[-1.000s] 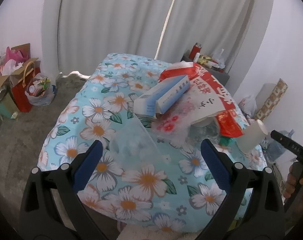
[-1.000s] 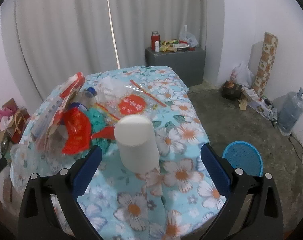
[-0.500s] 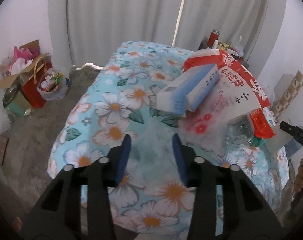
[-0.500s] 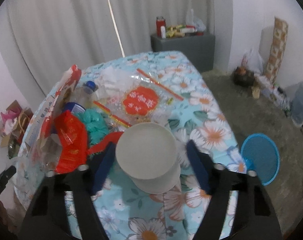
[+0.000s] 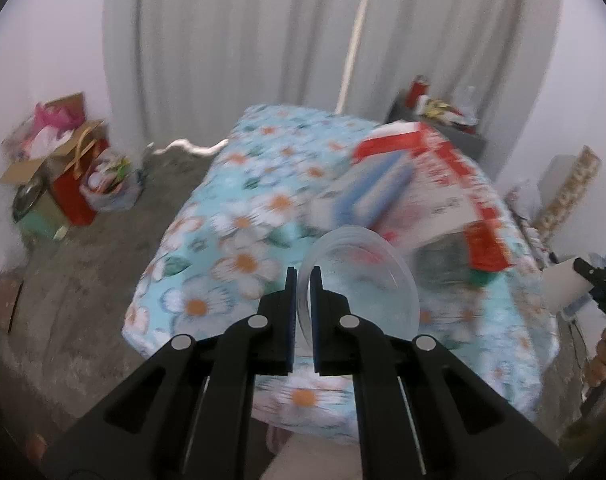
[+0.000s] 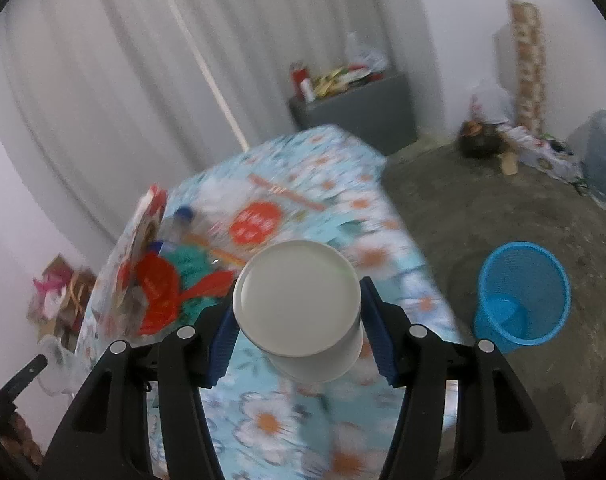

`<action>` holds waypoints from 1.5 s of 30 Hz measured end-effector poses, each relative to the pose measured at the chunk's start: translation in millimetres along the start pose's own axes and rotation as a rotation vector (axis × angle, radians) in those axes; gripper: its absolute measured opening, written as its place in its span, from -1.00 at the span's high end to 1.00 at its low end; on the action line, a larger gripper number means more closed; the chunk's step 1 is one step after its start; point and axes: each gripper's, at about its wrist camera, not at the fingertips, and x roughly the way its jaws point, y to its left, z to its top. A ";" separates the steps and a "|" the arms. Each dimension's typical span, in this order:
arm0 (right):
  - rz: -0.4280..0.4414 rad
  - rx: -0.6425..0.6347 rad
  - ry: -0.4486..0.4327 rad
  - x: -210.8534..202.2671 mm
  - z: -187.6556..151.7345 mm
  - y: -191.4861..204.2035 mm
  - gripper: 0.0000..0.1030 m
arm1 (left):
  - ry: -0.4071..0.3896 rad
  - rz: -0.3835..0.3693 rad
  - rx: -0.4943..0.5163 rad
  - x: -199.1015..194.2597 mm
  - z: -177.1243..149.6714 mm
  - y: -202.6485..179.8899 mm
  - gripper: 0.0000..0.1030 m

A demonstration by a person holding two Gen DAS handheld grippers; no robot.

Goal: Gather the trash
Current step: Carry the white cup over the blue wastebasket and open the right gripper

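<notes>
Left tool (image 5: 302, 280): pinching the wall of a clear plastic cup (image 5: 359, 280).
Right tool (image 6: 297, 320): clamped around a white paper cup (image 6: 299, 304).
Tabletop (image 6: 403, 248): littered.

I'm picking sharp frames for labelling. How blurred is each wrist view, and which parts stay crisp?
Left wrist view: the floral tablecloth and the boxes are motion-smeared, while the left claw and the clear plastic cup it pinches stay fairly crisp. Right wrist view: the table is streaked too, yet the right claw, its white paper cup and the blue basket read sharper; fisheye bends both edges.
</notes>
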 end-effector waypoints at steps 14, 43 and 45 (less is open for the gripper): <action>-0.276 0.398 -0.280 -91.0 14.9 -185.0 -0.09 | 0.125 -0.580 0.421 36.1 41.2 -308.7 0.92; -0.405 0.801 -0.122 39.8 -16.7 -389.3 -0.52 | 0.261 -0.745 0.813 200.2 -54.9 -637.5 -0.27; -0.435 0.740 -0.140 24.2 -7.1 -364.0 -0.57 | 0.230 -0.811 0.825 171.7 -39.8 -621.9 -0.30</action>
